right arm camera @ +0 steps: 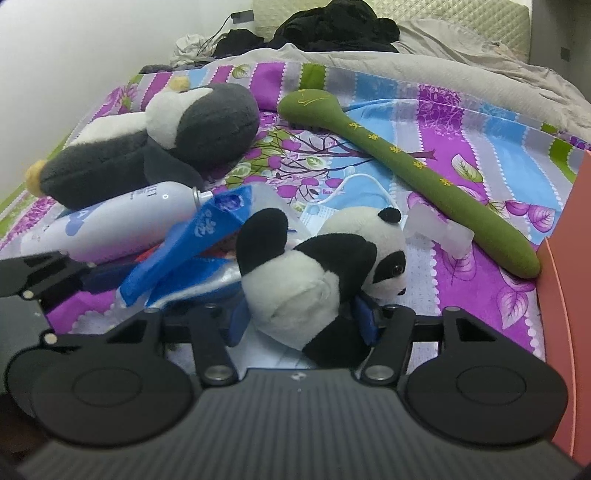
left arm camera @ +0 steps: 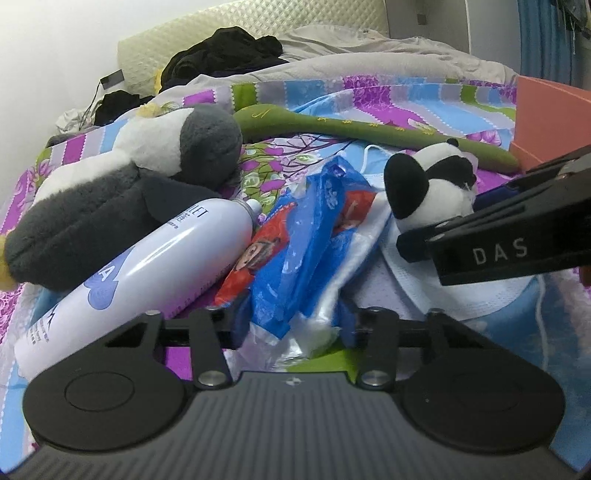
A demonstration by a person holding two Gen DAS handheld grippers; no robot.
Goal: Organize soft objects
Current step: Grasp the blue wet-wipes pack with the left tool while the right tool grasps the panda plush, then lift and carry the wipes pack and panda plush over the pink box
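Bed (right arm camera: 461,122): covered by a patchwork sheet in purple, blue and green with leaf prints. Grey blanket (right arm camera: 461,48): bunched along the far side. Headboard (left arm camera: 258,26): cream, quilted padding. Wall (left arm camera: 48,48): plain white, on the left. Curtain (left arm camera: 546,40): blue, far right. Lighting: even, soft.

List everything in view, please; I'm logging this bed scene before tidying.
panda plush: 1, black and white, between the right fingers
penguin plush: 1, grey and white, far left
spray bottle: 1, white, beside the penguin
plastic bag: 1, blue and red, between the left fingers
face mask: 1, pale blue, behind the panda
padded stick: 1, green, right
box: 1, orange, right edge
bedsheet: 1, purple and blue patterned
left gripper: black
right gripper: black
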